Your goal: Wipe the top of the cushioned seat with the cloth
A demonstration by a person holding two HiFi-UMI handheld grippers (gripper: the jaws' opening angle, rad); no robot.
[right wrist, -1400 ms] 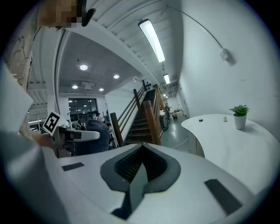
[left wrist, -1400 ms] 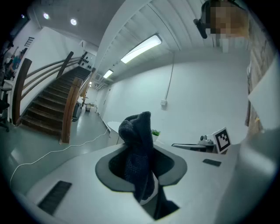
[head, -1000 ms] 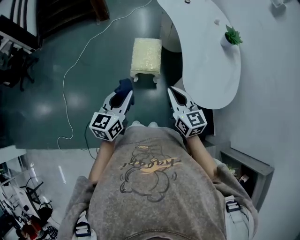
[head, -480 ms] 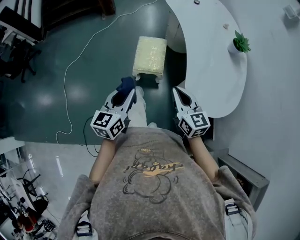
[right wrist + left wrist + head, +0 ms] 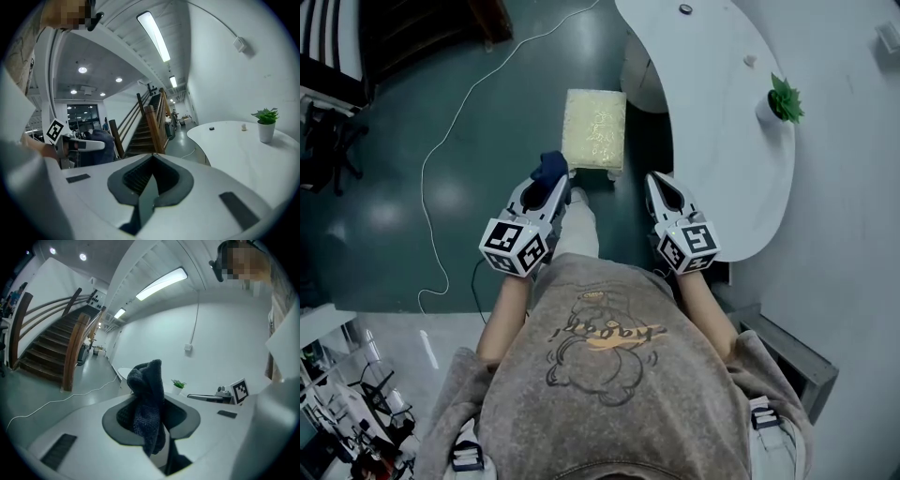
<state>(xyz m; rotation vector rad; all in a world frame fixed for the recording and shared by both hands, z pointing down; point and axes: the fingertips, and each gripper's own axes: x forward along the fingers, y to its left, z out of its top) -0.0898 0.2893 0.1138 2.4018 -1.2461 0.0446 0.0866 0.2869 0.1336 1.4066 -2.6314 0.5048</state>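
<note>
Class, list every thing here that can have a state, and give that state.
left gripper: shut on the cloth
cloth: bunched, clamped between the jaws
right gripper: shut, empty
cushioned seat: top bare, untouched
potted plant: upright on the table

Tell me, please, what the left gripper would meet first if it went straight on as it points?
Probably the seat: in the head view the left gripper, shut on the cloth, aims at it. Its own view looks level, though, so it may pass above.
</note>
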